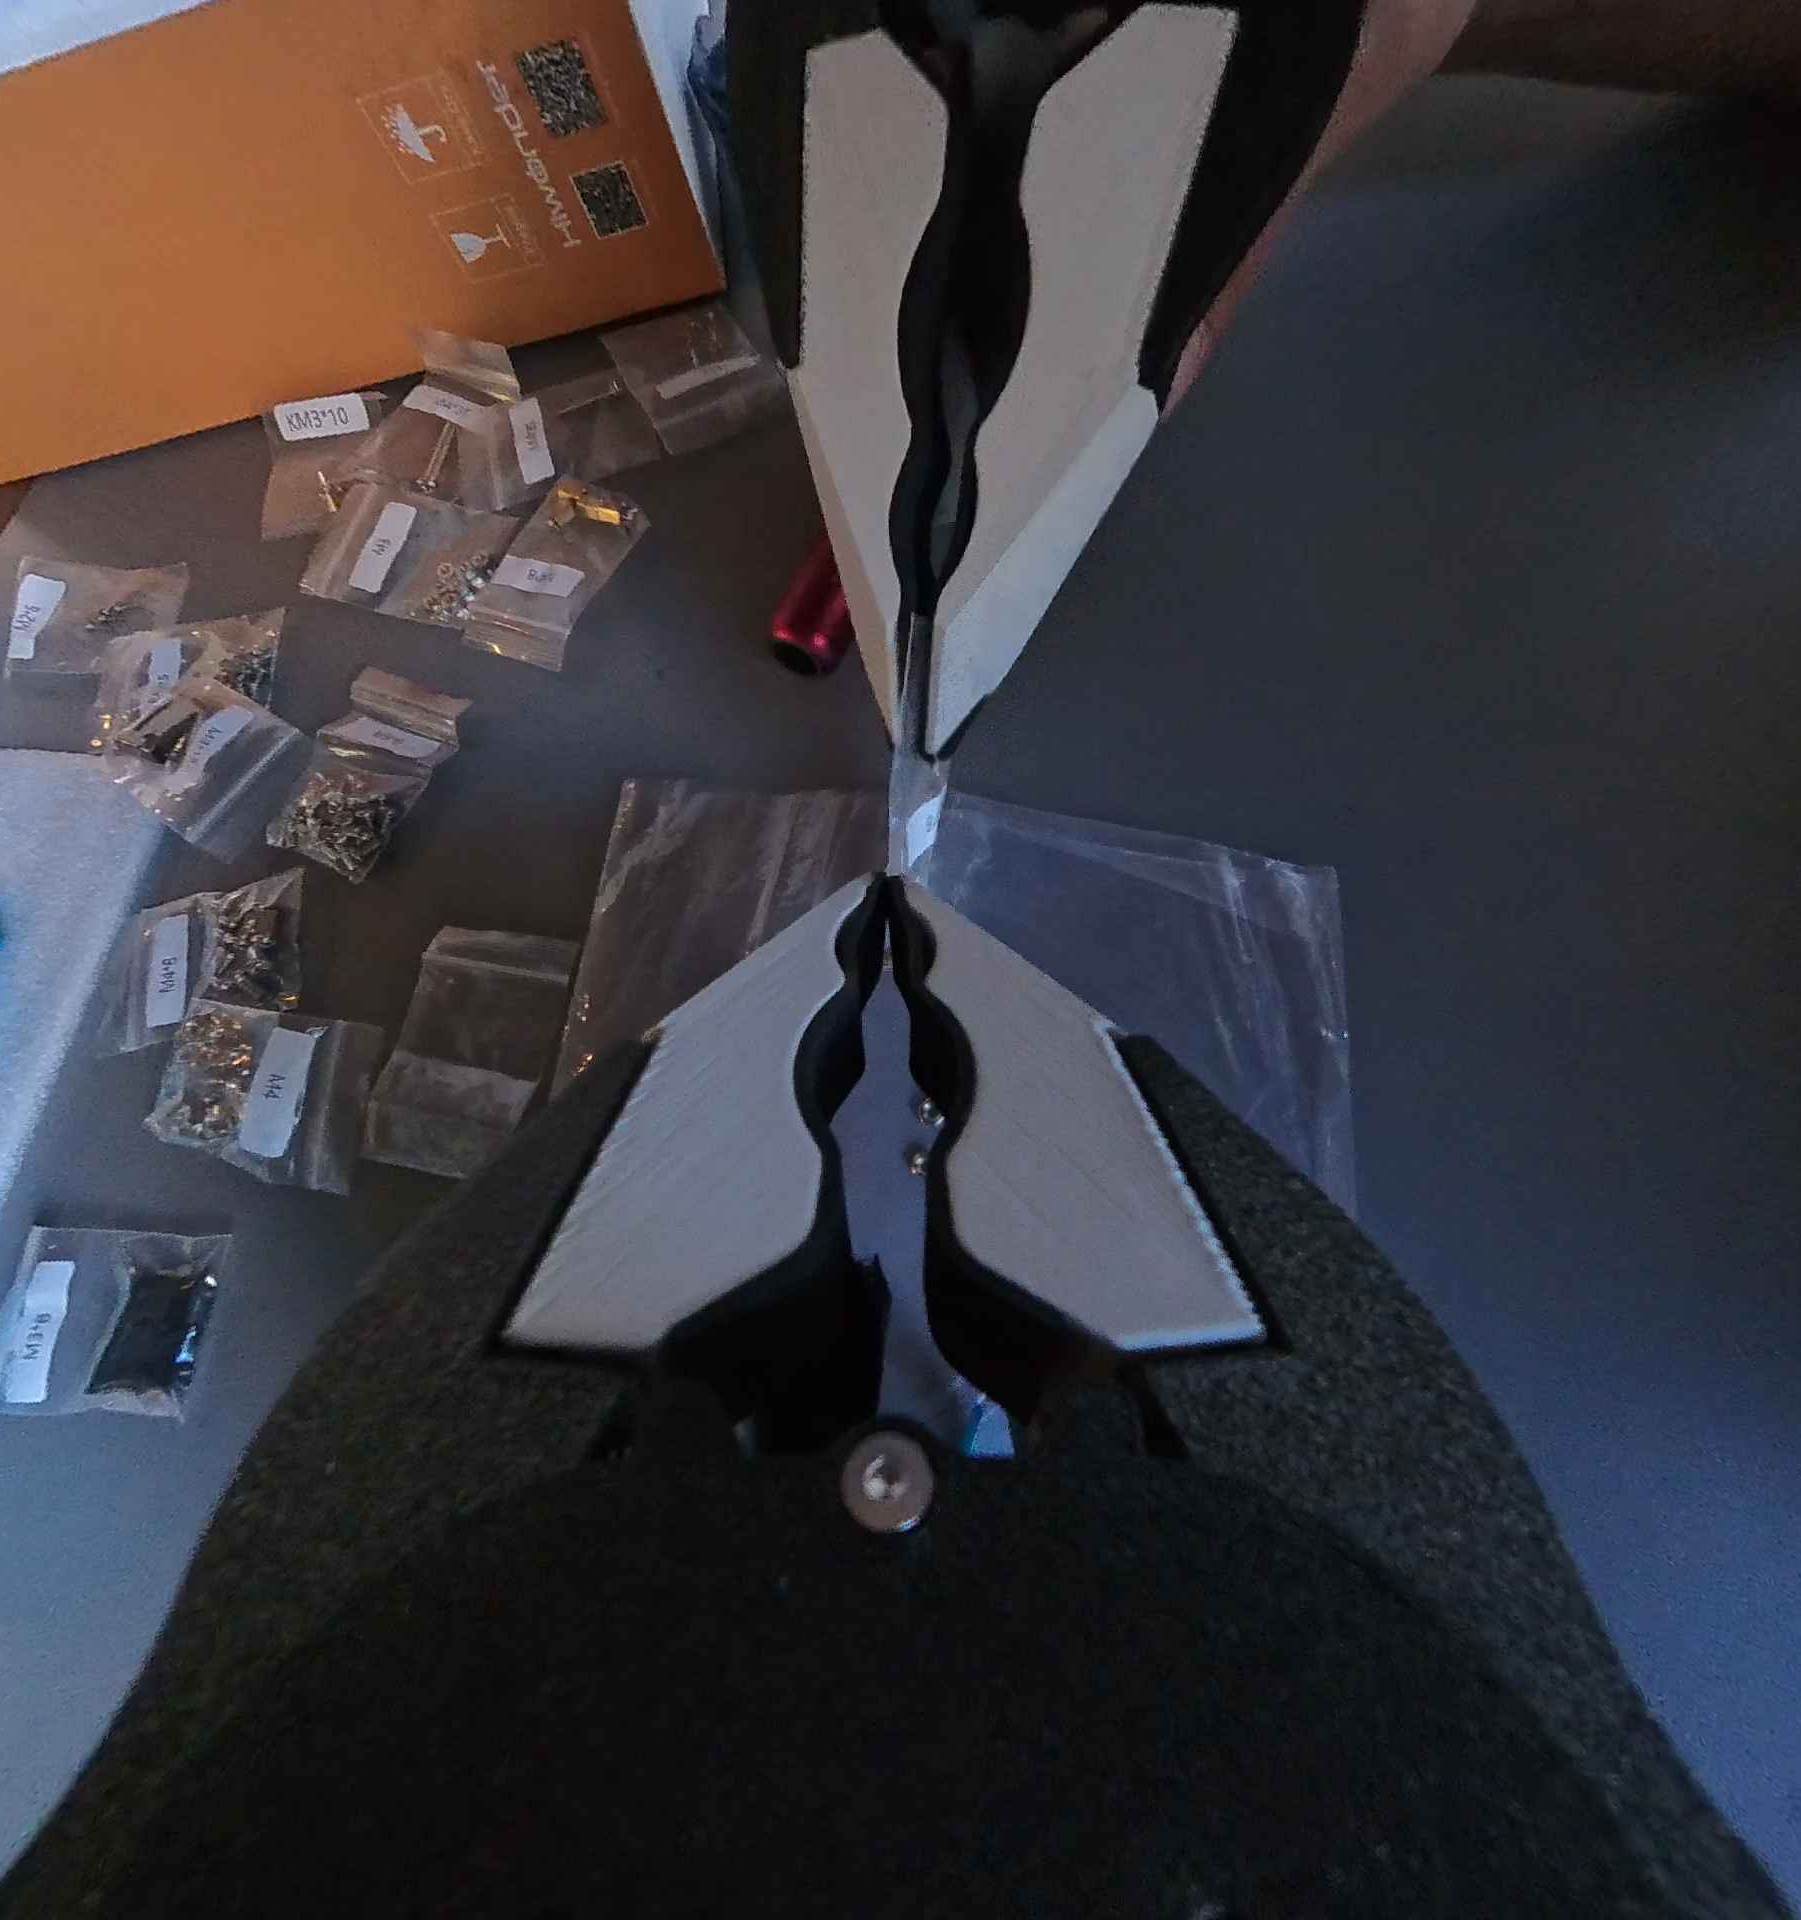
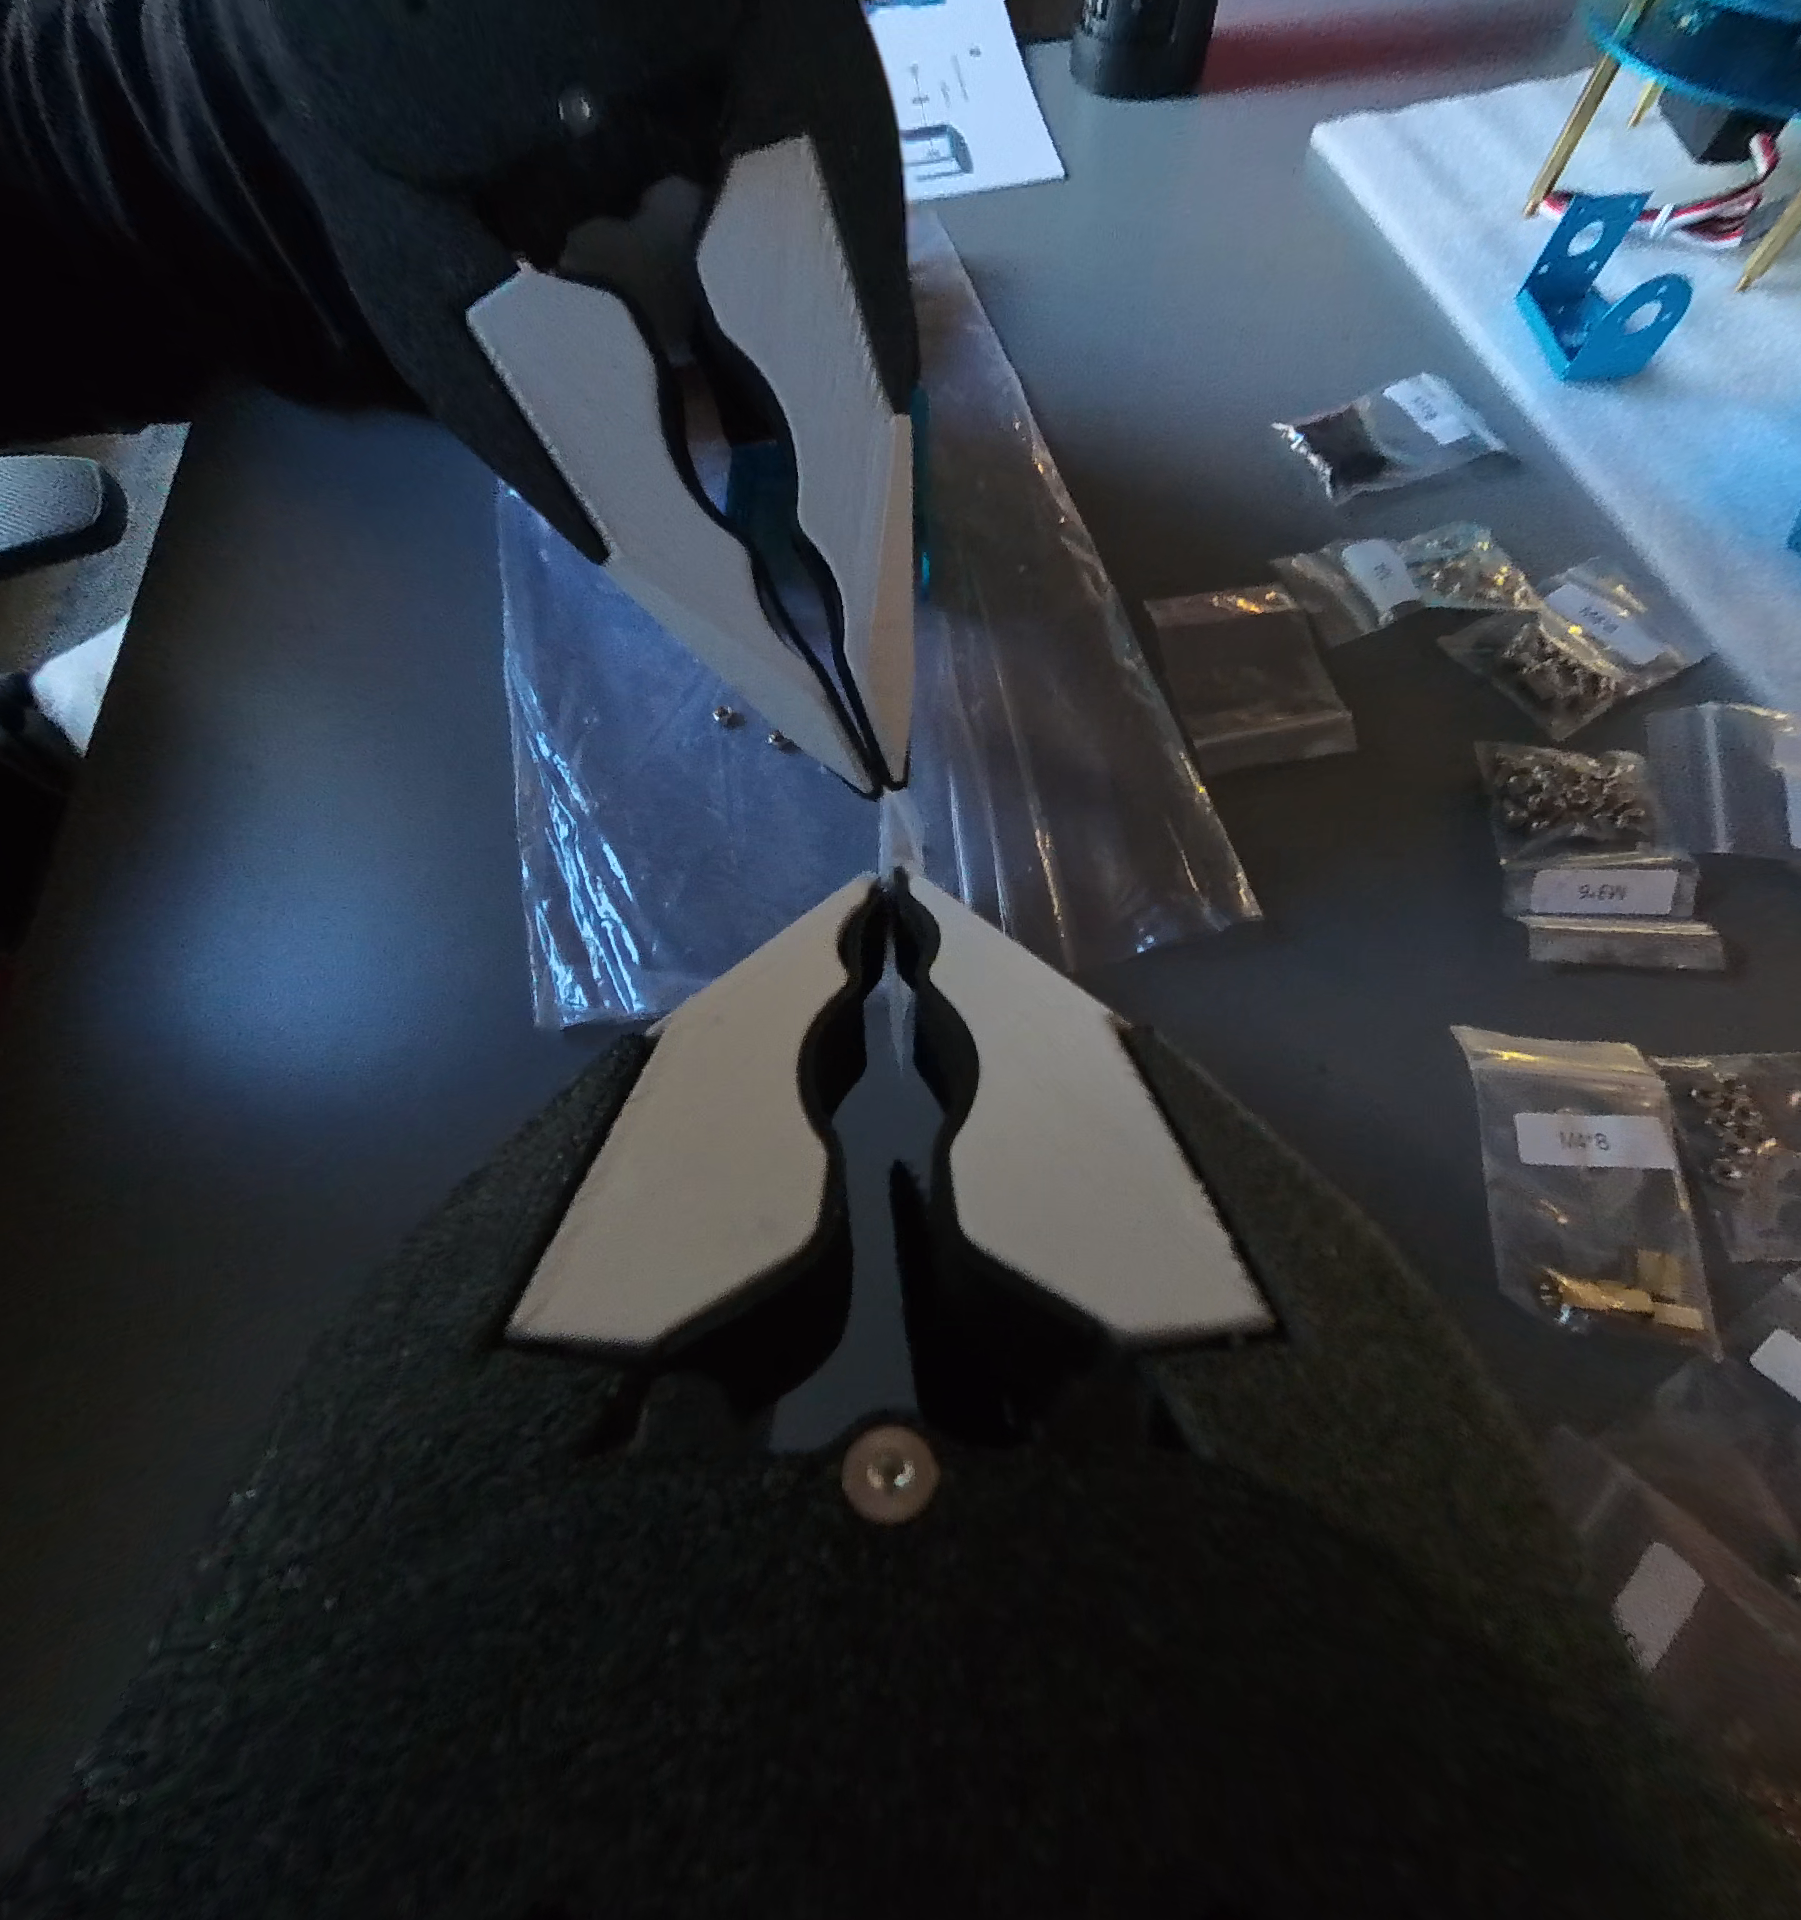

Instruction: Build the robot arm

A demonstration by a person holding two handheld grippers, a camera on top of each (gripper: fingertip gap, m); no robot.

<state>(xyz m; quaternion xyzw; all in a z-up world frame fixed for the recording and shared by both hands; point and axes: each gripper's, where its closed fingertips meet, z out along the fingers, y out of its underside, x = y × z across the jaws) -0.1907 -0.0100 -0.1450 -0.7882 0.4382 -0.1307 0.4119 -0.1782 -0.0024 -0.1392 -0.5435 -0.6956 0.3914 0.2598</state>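
My left gripper point(image 1: 888, 883) and right gripper point(image 2: 891, 852) meet tip to tip above a dark grey table. Both are shut on one small clear plastic bag point(image 1: 917, 821), seen edge-on and stretched between them; it also shows in the right wrist view point(image 2: 891, 826). In the left wrist view the right gripper point(image 1: 917, 748) comes down from the top. In the right wrist view the left gripper point(image 2: 880, 790) comes from the upper left. Below them lies a flat clear bag point(image 2: 605, 727) with two small loose nuts point(image 2: 719, 715) on it; the nuts also show between my left fingers point(image 1: 922, 1112).
Several small labelled zip bags of screws point(image 1: 356, 810) lie on the left, also seen in the right wrist view point(image 2: 1561, 800). An orange box point(image 1: 252, 229), a red cylinder point(image 1: 813, 623), white foam point(image 1: 23, 935), a blue metal bracket point(image 2: 1592, 291) and a paper leaflet point(image 2: 979, 114) surround them. Left and right tips are no more than a few centimetres apart.
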